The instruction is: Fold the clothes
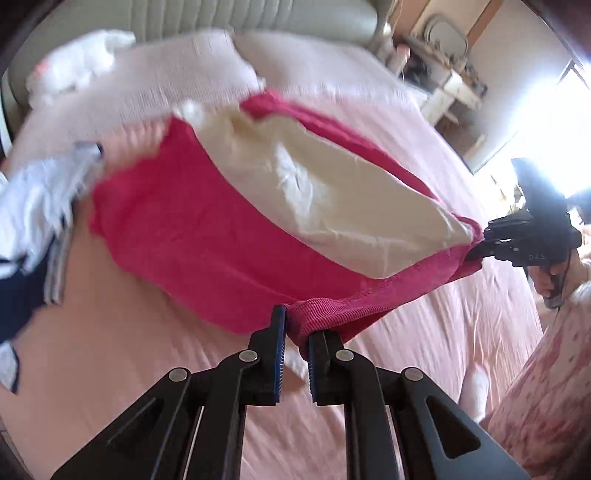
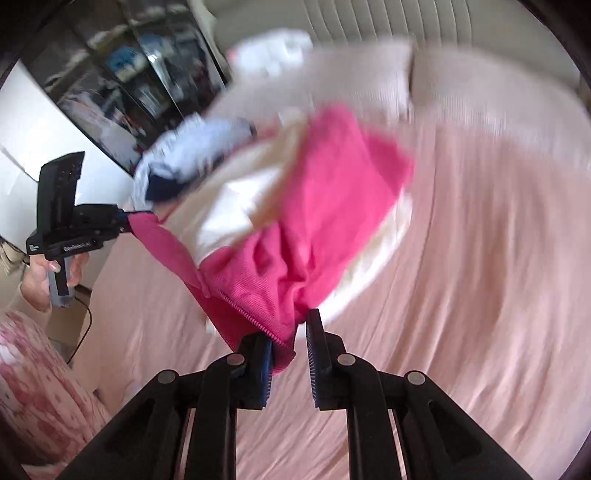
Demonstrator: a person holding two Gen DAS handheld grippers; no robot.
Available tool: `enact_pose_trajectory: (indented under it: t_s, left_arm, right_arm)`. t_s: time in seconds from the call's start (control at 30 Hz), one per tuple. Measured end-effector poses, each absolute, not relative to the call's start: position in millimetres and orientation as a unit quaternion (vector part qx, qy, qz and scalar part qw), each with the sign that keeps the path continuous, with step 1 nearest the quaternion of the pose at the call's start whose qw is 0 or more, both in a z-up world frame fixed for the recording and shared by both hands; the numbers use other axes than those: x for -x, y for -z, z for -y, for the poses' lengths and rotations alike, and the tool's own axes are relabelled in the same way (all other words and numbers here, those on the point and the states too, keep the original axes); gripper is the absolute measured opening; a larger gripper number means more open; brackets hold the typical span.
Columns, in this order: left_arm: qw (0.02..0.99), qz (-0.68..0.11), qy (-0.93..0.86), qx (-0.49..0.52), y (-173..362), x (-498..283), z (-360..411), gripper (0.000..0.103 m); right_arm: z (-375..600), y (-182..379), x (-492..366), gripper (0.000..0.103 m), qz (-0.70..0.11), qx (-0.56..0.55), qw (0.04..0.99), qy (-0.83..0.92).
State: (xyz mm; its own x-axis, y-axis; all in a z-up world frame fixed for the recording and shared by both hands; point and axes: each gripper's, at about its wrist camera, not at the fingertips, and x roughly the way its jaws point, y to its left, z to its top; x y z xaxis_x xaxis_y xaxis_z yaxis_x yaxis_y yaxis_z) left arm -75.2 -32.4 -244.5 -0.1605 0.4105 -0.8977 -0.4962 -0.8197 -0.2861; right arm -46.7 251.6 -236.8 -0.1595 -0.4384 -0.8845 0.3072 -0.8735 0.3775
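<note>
Pink bedding (image 1: 424,369) covers a wide bed that fills most of both views, with pale pillows (image 1: 155,74) lying before a padded headboard (image 1: 236,18) at the far end. A heap of white and dark blue clothes (image 1: 33,221) sits on the bed at the left of the left wrist view, and a bright window (image 1: 554,122) and a small cluttered table (image 1: 454,85) stand at the right. In the right wrist view a dark glass cabinet (image 2: 122,74) stands against the wall. A bright pink garment (image 1: 177,229) with a cream lining hangs stretched in the air above the bed between both tools. The left gripper (image 1: 295,343) is nearly closed, and its pads pinch the ribbed hem of the garment. The right gripper (image 2: 291,343) is also nearly closed, and it grips another edge, beside a zipper. Each tool is held by a hand (image 2: 40,280).
</note>
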Motion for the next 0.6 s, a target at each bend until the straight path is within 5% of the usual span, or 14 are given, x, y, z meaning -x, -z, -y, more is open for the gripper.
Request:
enact_pose_trajectory:
  t_s: [0.13, 0.2, 0.27, 0.37, 0.6]
  left_arm:
    - [0.293, -0.051, -0.735, 0.609, 282.1, 44.9, 38.9, 0.016]
    - [0.289, 0.032, -0.715, 0.636, 291.0, 41.1, 68.3, 0.04]
    - [0.27, 0.095, -0.714, 0.639, 295.9, 34.8, 101.3, 0.067]
    - [0.243, 0.155, -0.742, 0.606, 297.7, 39.5, 130.7, 0.069]
    - [0.187, 0.241, -0.734, 0.607, 349.3, 78.4, 126.7, 0.068]
  right_arm:
    - [-249.7, 314.0, 5.1, 0.017, 0.044, -0.704, 0.247, 0.664]
    - [-264.7, 308.8, -0.8, 0.019, 0.063, -0.702, 0.251, 0.663]
    - [-283.9, 300.9, -1.7, 0.038, 0.095, -0.697, 0.252, 0.664]
    - [-301.2, 287.9, 20.5, 0.06, 0.097, -0.655, 0.201, 0.722]
    - [-254.2, 309.8, 81.8, 0.06, 0.151, -0.605, 0.163, 0.764]
